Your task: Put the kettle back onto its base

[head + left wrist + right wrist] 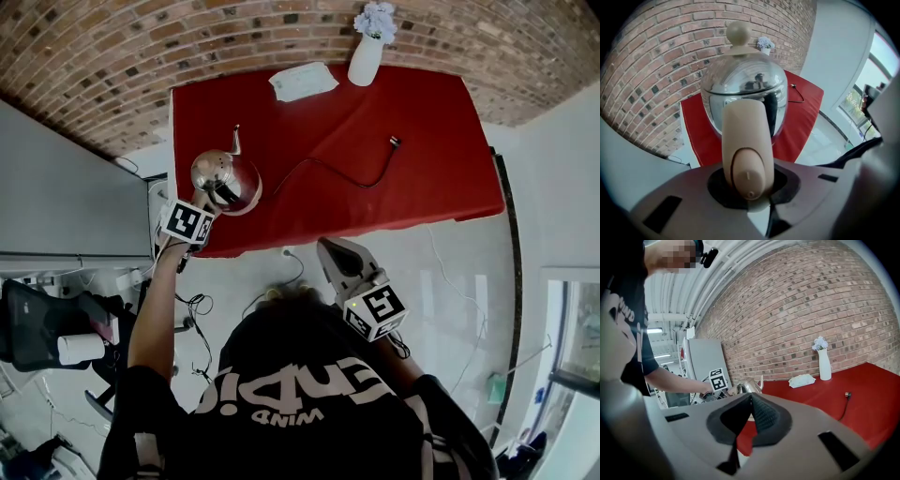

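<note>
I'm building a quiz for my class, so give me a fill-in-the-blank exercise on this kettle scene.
1. The left gripper is shut on the kettle by its cream ____.
2. The tablecloth is ____.
3. The vase of flowers is ____.
4. The wall behind is made of ____.
Missing words: handle, red, white, brick.

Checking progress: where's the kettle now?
Head view, left: the kettle is at the red table's near-left corner, gripped by the left gripper, left of the black cable.

Near end of cable (364, 184) unseen behind kettle (225, 180)
</note>
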### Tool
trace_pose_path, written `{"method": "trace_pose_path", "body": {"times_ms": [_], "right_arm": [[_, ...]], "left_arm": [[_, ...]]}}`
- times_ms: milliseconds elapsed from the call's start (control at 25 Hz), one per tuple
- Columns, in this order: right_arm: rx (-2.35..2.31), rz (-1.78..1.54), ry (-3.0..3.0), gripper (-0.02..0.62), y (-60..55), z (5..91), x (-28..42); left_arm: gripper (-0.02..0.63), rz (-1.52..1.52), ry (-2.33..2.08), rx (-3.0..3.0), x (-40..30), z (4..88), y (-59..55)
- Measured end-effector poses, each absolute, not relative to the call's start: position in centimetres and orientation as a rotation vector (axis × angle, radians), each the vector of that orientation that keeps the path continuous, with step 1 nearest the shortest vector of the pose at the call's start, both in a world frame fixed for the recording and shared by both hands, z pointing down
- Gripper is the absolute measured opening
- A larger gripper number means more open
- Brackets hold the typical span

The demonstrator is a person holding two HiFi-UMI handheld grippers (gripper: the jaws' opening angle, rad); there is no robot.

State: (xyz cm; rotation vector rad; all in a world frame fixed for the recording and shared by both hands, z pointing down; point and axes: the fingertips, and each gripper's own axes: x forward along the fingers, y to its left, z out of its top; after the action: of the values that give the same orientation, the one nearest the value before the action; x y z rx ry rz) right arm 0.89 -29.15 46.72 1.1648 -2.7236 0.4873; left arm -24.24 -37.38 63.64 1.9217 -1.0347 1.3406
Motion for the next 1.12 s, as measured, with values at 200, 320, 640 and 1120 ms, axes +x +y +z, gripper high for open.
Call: {"method": "trace_pose_path", "body": {"times_ms": [200, 320, 640, 1120], "right_arm": [[1.171, 0.492, -2.718, 0.021, -29.1, 46.8, 1.0], [1.173, 0.493, -2.718, 0.021, -29.1, 46.9, 1.1], [1.175, 0.486, -2.721, 0.021, -28.5, 46.8, 0.7], [1.173, 0.491, -2.721, 0.021, -27.5, 46.8, 0.8]], "left_arm": [[0.058, 1.362, -1.028, 1.915, -24.4, 64.1, -37.4], [0.058, 1.38, -1.029, 1.916, -24.3, 64.3, -37.4], [0.06, 1.427, -1.025, 1.918, -24.1, 64.4, -37.4], [0.071, 1.498, -0.973, 1.872, -23.7, 64.6, -37.2]]}}
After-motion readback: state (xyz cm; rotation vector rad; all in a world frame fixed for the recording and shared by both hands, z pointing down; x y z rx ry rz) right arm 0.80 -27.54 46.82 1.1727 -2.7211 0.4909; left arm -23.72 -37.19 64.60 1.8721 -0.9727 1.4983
